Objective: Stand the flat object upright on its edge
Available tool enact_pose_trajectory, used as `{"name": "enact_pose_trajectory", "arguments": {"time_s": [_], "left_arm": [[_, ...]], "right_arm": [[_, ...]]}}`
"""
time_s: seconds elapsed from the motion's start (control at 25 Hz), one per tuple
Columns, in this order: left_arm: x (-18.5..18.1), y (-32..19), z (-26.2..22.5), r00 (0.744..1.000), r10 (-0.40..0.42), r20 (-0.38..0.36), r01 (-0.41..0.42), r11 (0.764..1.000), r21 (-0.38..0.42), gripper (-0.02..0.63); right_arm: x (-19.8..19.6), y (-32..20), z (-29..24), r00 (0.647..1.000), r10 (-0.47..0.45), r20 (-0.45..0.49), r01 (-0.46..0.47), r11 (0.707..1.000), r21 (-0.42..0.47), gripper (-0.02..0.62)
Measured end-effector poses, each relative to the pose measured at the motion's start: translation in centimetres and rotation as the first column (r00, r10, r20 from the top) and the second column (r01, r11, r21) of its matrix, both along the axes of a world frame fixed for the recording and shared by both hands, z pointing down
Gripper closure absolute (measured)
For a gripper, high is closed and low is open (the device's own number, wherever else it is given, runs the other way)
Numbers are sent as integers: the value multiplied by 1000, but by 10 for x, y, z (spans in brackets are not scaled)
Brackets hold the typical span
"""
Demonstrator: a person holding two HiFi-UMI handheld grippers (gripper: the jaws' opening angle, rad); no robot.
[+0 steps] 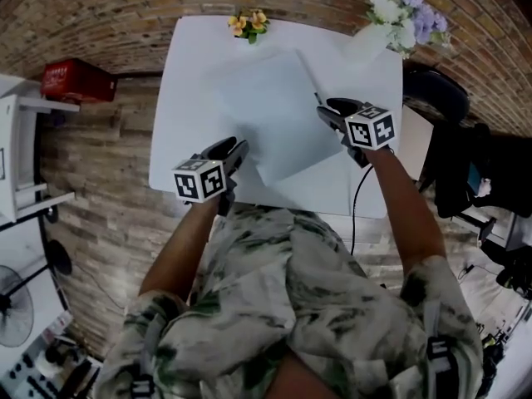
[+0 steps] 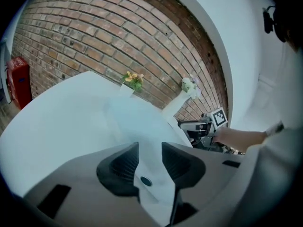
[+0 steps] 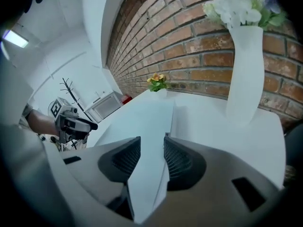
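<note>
Pale thin board [image 1: 278,115] flat on counter [image 1: 191,73], skewed; opposite edges inside left tongs [image 1: 239,146] and right tongs [image 1: 325,110], unpinched.

Head view: overhead, steeply down, whole table [image 1: 189,144] seen from its near edge | left gripper view: low, close at near-left edge, facing brick wall [image 2: 94,41] | right gripper view: low at right edge, facing far-left | shared by all three: table, yellow flowers [image 1: 248,24] on far edge, white-flower vase [image 3: 244,70] at far-right corner

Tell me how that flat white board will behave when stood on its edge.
Probably stiff: the board lies flat with straight edges. Likely light, since it looks thin. On edge it would probably tip easily, having so narrow a base.
</note>
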State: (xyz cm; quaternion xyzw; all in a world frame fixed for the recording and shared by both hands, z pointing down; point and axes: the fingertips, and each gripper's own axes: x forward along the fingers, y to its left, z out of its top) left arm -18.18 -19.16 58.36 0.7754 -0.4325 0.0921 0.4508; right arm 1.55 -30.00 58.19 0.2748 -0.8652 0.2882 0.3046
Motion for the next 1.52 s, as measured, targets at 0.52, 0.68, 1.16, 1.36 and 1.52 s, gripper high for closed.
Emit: {"name": "enact_pose_trajectory", "arguments": {"time_s": [0.52, 0.68, 1.16, 1.36, 1.52], "left_arm": [[-1, -29, 27, 996, -22, -88, 15, 997, -80, 433], [-1, -33, 32, 994, -27, -110, 17, 995, -98, 426], [-3, -37, 51, 990, -67, -127, 45, 984, -173, 413], [-3, -39, 55, 988, -87, -128, 59, 976, -210, 413], [-3, -40, 56, 987, -106, -123, 74, 968, -242, 413]], "right_arm": [[-8, -34, 38, 999, 33, 15, -31, 988, -152, 397], [-13, -37, 44, 999, 27, 45, -17, 978, -210, 393], [-16, -39, 53, 995, 24, 95, 7, 951, -308, 380], [-15, -40, 54, 993, 36, 116, 4, 945, -327, 379], [-15, -39, 54, 992, 44, 117, -3, 945, -327, 388]]}}
